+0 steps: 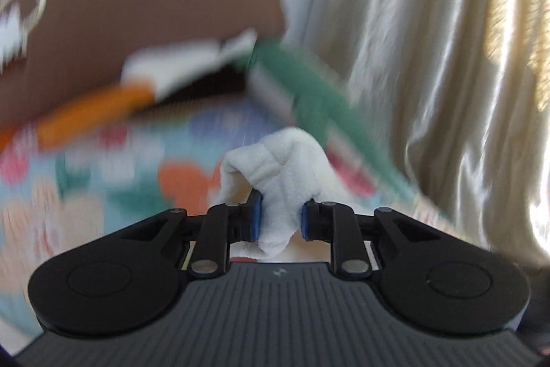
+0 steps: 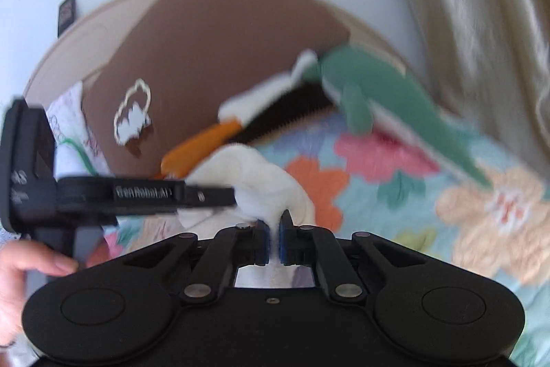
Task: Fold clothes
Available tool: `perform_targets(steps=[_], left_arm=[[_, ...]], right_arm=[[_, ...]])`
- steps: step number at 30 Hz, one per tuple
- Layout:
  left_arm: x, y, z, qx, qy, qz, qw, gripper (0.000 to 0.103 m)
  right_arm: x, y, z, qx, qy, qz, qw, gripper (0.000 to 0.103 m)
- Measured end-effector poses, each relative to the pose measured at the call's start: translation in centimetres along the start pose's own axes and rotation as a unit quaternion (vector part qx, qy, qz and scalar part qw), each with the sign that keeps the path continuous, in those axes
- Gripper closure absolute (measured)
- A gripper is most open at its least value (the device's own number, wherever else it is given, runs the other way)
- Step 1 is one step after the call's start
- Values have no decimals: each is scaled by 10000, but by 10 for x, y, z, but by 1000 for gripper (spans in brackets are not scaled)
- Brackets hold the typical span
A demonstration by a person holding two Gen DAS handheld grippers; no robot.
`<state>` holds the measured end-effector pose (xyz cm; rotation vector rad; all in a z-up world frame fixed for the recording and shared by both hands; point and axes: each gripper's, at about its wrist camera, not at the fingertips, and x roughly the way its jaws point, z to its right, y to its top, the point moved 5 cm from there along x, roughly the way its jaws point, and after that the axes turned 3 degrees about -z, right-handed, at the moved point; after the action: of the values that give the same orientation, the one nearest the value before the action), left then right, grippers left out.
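Note:
A white fleecy garment (image 1: pixel 275 174) is bunched up above a flowered bedspread (image 1: pixel 113 181). My left gripper (image 1: pixel 280 217) is shut on a thick fold of it, blue pads pressing both sides. In the right wrist view the same white cloth (image 2: pixel 261 181) rises from my right gripper (image 2: pixel 272 238), whose blue pads are nearly together with a thin edge of cloth pinched between them. The left gripper (image 2: pixel 233 195) comes in from the left of that view, its tip at the cloth, held by a hand (image 2: pixel 27 267).
A brown pillow (image 2: pixel 213 33) with a white emblem leans against a beige headboard (image 2: pixel 51 54). A green plush toy (image 2: pixel 385 98) and a white one with an orange part (image 2: pixel 206 140) lie at the pillow's foot. Cream curtains (image 1: pixel 429 57) hang on the right.

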<state>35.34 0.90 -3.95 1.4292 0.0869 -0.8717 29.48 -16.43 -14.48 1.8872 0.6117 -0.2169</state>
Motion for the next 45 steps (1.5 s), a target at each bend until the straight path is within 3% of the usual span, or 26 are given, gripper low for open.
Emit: perform_targets(steps=[1,3,5,7,8,10,13,16,18,19,20,21,22,25,27,29,31,32,33,34,36,38,40,41,43,45], left_arm=[[-4,16,8,50,1,226,9997,82],[4,35,16,-48,-47,260,9996,79],[18,48,21,-51,-75,302,9995,68],[36,50,19,156,387,325,9986,50],[44,49,15,184,672,272,9972,35],[53,42,7,303,991,-49,9946,30],[45,21,-5,415,630,-525,9958,29],[33,-7,-19,603,340,-969,9929,16],[31,-26,-29,703,240,-1269,9891,13],[33,-34,-33,736,204,-1430,9868,13],[35,-43,-37,771,176,-1586,9842,10],[41,-48,-40,828,240,-1688,9819,5],[48,-54,-43,886,303,-1789,9794,4],[68,-71,-51,1057,492,-2091,9709,2],[80,-79,-57,1022,496,-2272,9672,2],[87,-81,-64,689,331,-2256,9712,4],[82,-79,-64,575,123,-2059,9768,38],[77,-77,-62,611,-22,-1951,9789,78],[71,-74,-58,671,-120,-1876,9799,94],[63,-68,-56,721,-69,-1678,9832,94],[49,-55,-55,908,184,-1193,9885,95],[35,-35,-65,1184,1007,-392,9871,95],[28,-19,-92,955,1749,91,9799,95],[31,-14,-109,684,1863,85,9801,95],[43,-20,-140,135,1982,-414,9792,91],[41,-37,-157,-283,2096,-802,9741,76]], right_arm=[[1,0,6,140,-216,65,9996,71],[2,-5,21,522,-517,20,9973,39],[11,-12,30,677,-805,-324,9939,39],[18,-19,39,775,-1066,-691,9889,39],[20,-24,43,799,-1176,-877,9860,39],[23,-32,50,957,-1284,-1103,9809,39],[19,-39,55,1199,-1056,-1131,9807,39],[17,-41,52,1296,-627,-1070,9838,39],[23,-45,44,1105,-497,-1250,9847,48],[26,-47,38,914,-516,-1361,9851,64],[29,-48,32,688,-590,-1460,9851,71],[32,-49,27,488,-605,-1487,9858,87],[34,-51,23,294,-609,-1501,9864,95],[37,-52,18,102,-611,-1298,9896,95],[38,-51,16,-40,-578,-1150,9917,95],[40,-50,14,-201,-668,-1050,9920,94],[42,-48,14,-267,-727,-1013,9918,89],[43,-47,15,-248,-814,-1022,9911,83],[44,-45,18,-187,-931,-1023,9902,58],[44,-43,20,-54,-1051,-925,9901,42],[39,-38,26,351,-967,-624,9927,42],[38,-35,33,859,-663,-548,9926,42],[38,-34,37,1226,-365,-557,9902,42],[40,-35,37,1329,-207,-626,9889,42],[50,-39,32,1357,39,-939,9863,42],[60,-44,24,1208,124,-1166,9857,41]])
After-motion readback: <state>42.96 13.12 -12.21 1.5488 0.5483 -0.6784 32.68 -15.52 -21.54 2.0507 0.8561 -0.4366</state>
